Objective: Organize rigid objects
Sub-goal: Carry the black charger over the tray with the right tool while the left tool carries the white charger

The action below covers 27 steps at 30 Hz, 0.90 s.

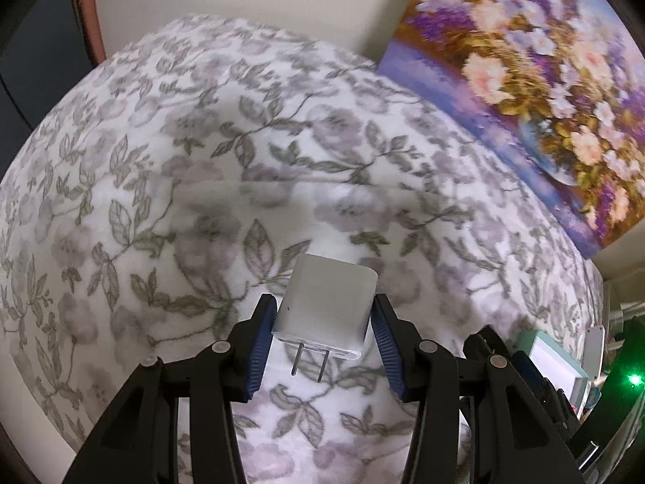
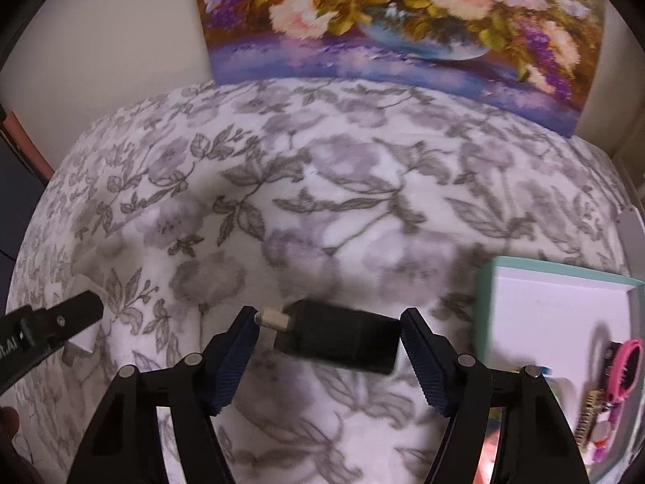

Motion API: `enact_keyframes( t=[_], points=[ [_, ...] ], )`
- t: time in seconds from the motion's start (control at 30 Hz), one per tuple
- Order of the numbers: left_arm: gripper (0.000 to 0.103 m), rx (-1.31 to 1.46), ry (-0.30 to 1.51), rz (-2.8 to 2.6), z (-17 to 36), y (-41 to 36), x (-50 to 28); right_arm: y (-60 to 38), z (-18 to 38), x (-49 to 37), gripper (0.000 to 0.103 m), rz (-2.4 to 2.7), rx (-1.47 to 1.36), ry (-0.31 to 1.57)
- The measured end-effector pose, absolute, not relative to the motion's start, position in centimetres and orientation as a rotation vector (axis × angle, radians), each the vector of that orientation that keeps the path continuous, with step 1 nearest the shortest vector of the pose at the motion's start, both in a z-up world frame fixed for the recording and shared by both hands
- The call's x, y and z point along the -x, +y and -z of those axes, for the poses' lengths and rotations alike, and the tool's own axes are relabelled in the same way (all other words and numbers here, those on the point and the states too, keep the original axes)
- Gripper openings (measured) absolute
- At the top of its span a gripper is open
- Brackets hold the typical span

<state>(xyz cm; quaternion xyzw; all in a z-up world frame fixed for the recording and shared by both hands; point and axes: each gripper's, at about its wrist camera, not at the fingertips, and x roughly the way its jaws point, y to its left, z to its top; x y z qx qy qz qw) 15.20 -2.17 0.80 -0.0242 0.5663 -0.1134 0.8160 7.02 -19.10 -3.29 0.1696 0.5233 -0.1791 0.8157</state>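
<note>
The left gripper (image 1: 324, 314) clamps a white wall charger (image 1: 328, 304) between its blue ribbed pads, two metal prongs pointing back toward the camera, held above a floral blanket (image 1: 181, 161). The right gripper (image 2: 328, 336) grasps a black plug adapter (image 2: 342, 336) lengthwise; its pads appear to press both ends, though blur makes the contact uncertain. To the near right lies an open teal-edged box (image 2: 564, 274) holding a pink hairbrush (image 2: 625, 367) and small items. At the far side, a flower painting (image 2: 403, 20) leans against the wall.
</note>
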Motion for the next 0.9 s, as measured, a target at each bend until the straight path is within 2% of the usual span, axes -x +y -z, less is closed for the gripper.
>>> enact_keyframes(
  t=[0.47,0.9],
  points=[
    [0.05,-0.041,1.159,0.412,-3.4,-10.0,-10.4,-27.4,-0.6,-0.1,0.075,0.527,-0.478,1.058],
    [0.05,-0.19,1.161,0.64,-2.3,-20.5,-3.1,-35.9,0.8,6.0,0.075,0.658,-0.615,1.051]
  ],
)
